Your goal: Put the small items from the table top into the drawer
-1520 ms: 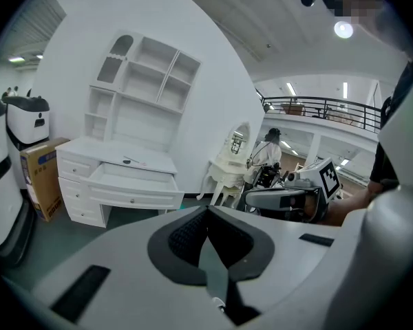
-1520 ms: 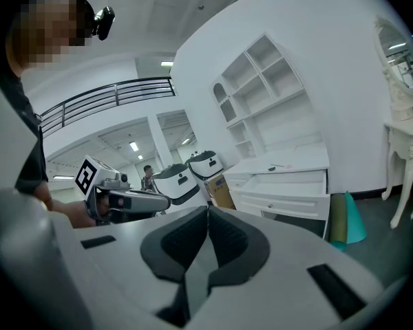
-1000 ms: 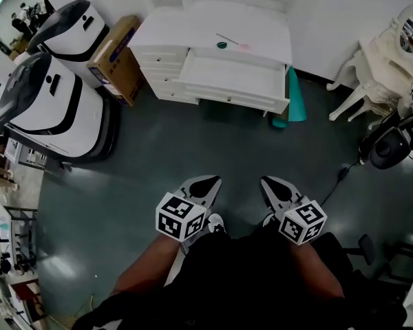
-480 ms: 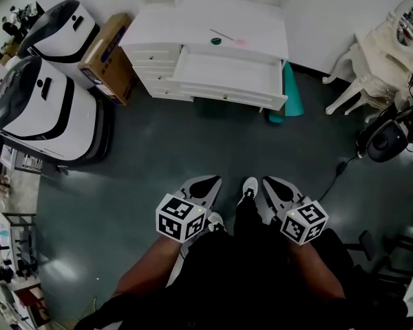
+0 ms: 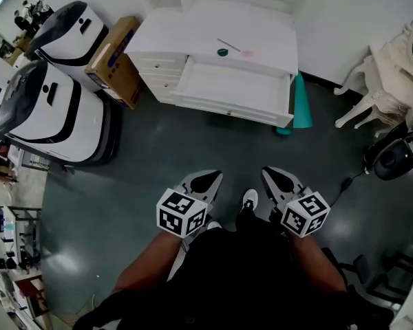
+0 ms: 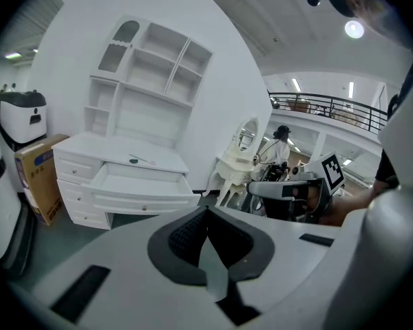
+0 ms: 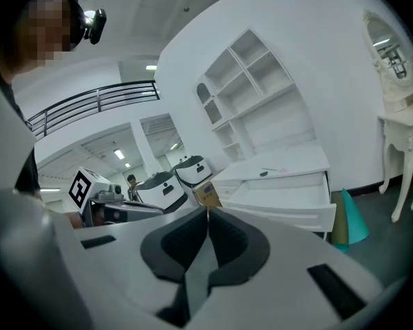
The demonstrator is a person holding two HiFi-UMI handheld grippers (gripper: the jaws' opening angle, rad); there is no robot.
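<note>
Far ahead stands a white desk [image 5: 193, 29] with its wide drawer [image 5: 227, 88] pulled open and bare inside. On the desk top lie a small green round item [image 5: 222, 52], a thin stick [image 5: 228, 45] and a pink item [image 5: 247, 53]. My left gripper [image 5: 208, 179] and right gripper [image 5: 273, 177] hang side by side over the dark floor, well short of the desk, both shut and holding nothing. The left gripper [image 6: 206, 208] looks at the drawer [image 6: 141, 181]. The right gripper [image 7: 207, 212] sees the drawer [image 7: 282, 188] and the green item [image 7: 263, 173].
Two white-and-black machines [image 5: 51, 108] and a cardboard box [image 5: 113, 60] stand left of the desk. A teal object [image 5: 299, 105] leans at its right end. White ornate furniture [image 5: 382, 95] and a black device with a cable [image 5: 392, 160] are at the right. A white shoe [image 5: 248, 199] shows between the grippers.
A white shoe has stepped forward between the grippers. The desk has come slightly nearer in the head view. Both grippers stay shut.
</note>
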